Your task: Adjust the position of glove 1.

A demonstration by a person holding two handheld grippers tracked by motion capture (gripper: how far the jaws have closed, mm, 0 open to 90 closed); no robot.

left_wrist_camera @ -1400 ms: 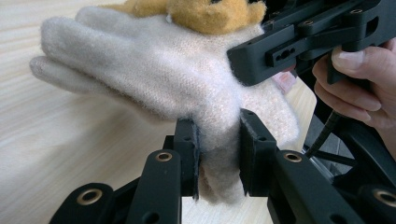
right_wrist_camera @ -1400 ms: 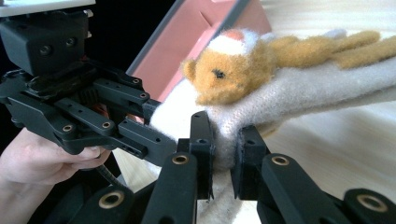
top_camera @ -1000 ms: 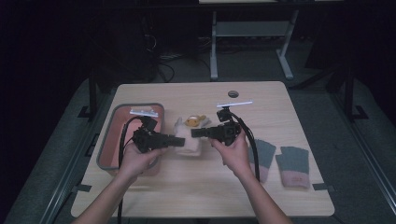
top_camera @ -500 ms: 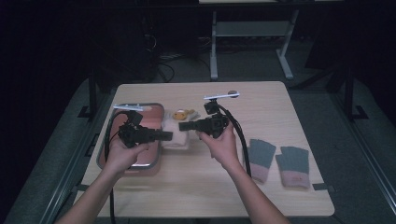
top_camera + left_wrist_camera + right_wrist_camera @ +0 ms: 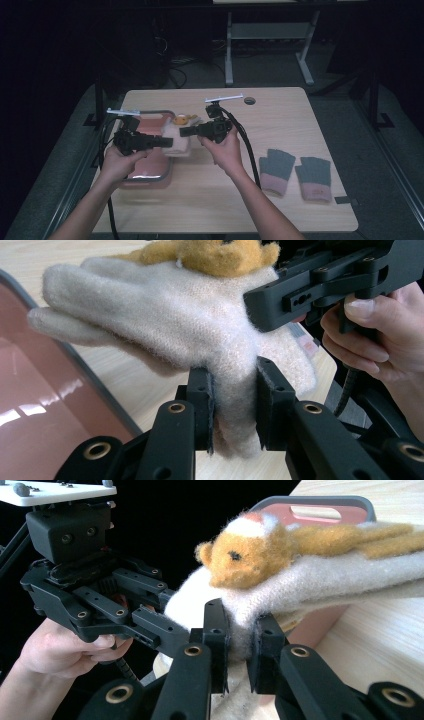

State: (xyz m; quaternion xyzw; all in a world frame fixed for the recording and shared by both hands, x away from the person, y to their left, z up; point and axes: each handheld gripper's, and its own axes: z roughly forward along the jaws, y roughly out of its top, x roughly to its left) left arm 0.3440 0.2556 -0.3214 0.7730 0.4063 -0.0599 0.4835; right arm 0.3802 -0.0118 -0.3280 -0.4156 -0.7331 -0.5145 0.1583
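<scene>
The left hand-held gripper has its two black jaws clamped on a fold of a cream woolly glove, which spreads away ahead of the jaws with its fingers pointing off to the left in the left gripper view. The right hand-held gripper is likewise closed on the same cream woolly glove, pinching its edge from the opposite side. In the high view the two tools face each other with the glove stretched between them, lifted off the tabletop. A small orange plush bear sits on top of the glove, just above the right tool's jaws; it also shows at the far side of the glove from the left tool. A reddish tray with a grey rim lies below and beside the left hand-held gripper. Well off to the side of the right hand-held gripper, a pair of grey and pink gloves lies flat on the tabletop
</scene>
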